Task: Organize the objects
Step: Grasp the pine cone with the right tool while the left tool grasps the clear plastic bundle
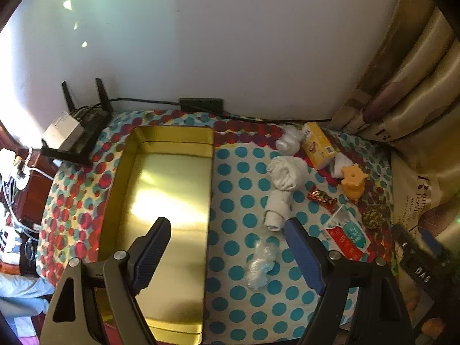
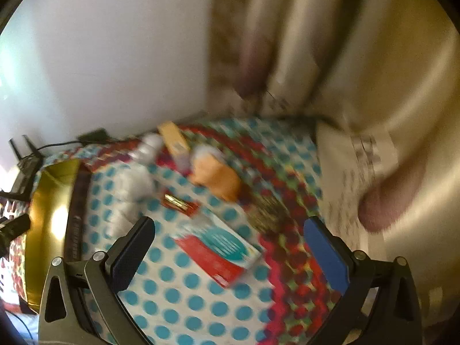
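A gold tin tray (image 1: 126,172) lies on a dotted cloth. To its right lie a rolled white cloth (image 1: 280,189), a crumpled clear plastic wrap (image 1: 260,261), a yellow box (image 1: 317,145), an orange toy (image 1: 353,182), a red candy wrapper (image 1: 322,197), a red-and-teal sachet (image 1: 346,237) and a brown-green ball (image 1: 373,215). My left gripper (image 1: 227,240) is open and empty above the tray's right edge. My right gripper (image 2: 230,244) is open and empty over the sachet (image 2: 218,251). The right wrist view is blurred; the toy (image 2: 215,176) and the tray (image 2: 51,215) show in it.
A black router (image 1: 83,132) with a white box on it stands at the back left, with a cable along the wall. A beige curtain (image 1: 408,86) hangs at the right. Cables and clutter lie off the table's left edge. The right gripper's body (image 1: 422,258) shows at the right in the left wrist view.
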Demonstrator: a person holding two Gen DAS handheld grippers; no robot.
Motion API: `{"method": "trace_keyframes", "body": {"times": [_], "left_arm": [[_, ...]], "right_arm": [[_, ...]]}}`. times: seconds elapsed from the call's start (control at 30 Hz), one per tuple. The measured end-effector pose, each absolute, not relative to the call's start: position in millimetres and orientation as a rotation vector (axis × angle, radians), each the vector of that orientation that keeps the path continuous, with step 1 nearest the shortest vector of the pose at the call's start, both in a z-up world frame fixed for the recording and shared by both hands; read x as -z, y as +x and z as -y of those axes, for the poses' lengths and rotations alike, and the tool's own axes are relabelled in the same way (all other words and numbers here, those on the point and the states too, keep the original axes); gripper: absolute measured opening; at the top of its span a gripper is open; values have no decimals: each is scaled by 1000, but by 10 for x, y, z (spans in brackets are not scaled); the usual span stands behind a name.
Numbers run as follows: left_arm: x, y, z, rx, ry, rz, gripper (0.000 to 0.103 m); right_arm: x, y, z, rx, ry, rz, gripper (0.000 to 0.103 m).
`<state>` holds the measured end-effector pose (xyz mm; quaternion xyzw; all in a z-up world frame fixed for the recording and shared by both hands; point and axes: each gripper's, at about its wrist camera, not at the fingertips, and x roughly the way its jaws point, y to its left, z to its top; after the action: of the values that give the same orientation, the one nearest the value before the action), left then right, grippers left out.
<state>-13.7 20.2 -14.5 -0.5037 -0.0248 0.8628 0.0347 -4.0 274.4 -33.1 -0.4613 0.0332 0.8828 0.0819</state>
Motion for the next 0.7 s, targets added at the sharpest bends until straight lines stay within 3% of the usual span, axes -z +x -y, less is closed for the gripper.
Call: {"method": "trace_keyframes", "body": {"times": [0.1,0.4,0.7], "left_arm": [[151,-153,-288,-2653,-1518,31,84],[278,-168,-534,-2619,-1514,-76,84],[410,-230,-588,-2609,-1526,-38,84]], "right_arm": [[489,16,-2908,-2579,-1429,-131,103],[630,33,-2924,-2651,-1424,67,103],[803,-301,-3176,-2621,-1427,67,102]]}}
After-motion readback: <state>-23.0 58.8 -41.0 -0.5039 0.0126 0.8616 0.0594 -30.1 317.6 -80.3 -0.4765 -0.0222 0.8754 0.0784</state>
